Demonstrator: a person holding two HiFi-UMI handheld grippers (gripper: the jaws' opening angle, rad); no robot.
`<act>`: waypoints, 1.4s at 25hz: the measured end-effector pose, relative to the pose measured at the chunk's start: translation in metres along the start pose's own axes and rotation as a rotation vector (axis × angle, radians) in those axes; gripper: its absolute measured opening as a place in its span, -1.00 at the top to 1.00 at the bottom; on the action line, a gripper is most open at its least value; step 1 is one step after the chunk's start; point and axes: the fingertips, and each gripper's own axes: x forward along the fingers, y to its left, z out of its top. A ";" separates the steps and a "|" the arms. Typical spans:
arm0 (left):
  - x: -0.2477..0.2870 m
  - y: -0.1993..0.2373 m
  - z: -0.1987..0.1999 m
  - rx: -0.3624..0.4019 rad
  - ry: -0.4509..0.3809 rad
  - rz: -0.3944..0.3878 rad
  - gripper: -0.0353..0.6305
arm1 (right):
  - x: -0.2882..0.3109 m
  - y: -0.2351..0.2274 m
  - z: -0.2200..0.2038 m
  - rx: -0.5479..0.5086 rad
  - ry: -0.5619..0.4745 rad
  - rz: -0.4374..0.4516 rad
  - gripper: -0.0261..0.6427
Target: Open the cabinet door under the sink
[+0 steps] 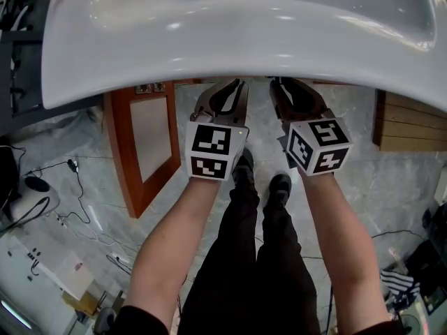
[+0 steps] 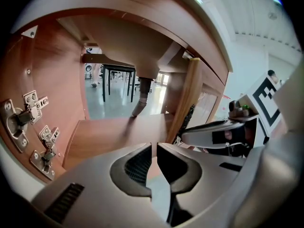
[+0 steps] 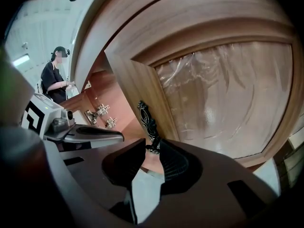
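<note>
Lining up on the right cabinet door [image 3: 223, 94] under the sink [image 1: 230, 40].
Straddling the lower end of its upright handle [image 3: 146, 120] with the right gripper [image 3: 153, 144], jaws apart, not pinching; holding the left gripper [image 2: 154, 148] clenched, empty, farther off.

Head view: sink [image 1: 209, 40] overhang hides jaw tips of left gripper [image 1: 225, 93] and right gripper [image 1: 290, 93]. Right gripper view: handle [image 3: 146, 120] foot tucked behind jaw, contact unclear.
</note>
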 end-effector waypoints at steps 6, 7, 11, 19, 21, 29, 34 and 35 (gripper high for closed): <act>-0.017 0.003 0.010 -0.009 -0.003 -0.002 0.75 | -0.003 0.001 -0.003 -0.017 0.038 -0.011 0.62; -0.020 0.003 0.013 0.008 -0.007 -0.012 0.75 | -0.003 0.002 -0.003 -0.008 0.037 -0.019 0.61; -0.026 -0.003 0.023 0.081 -0.019 -0.064 0.75 | -0.004 0.003 -0.002 0.016 0.022 -0.039 0.62; -0.034 -0.043 0.045 0.225 -0.074 -0.233 0.74 | -0.017 0.008 -0.011 -0.036 0.041 0.011 0.66; -0.036 -0.055 0.042 0.279 -0.057 -0.268 0.63 | -0.023 0.009 -0.015 -0.042 0.047 0.021 0.67; -0.038 -0.083 0.074 0.329 -0.114 -0.332 0.46 | -0.057 0.067 -0.061 -0.236 0.128 0.208 0.89; -0.030 -0.062 0.075 0.238 -0.120 -0.294 0.47 | -0.050 0.011 -0.044 -0.087 0.072 0.057 0.87; -0.028 -0.058 0.073 0.235 -0.114 -0.290 0.47 | -0.046 0.007 -0.040 -0.093 0.070 0.049 0.83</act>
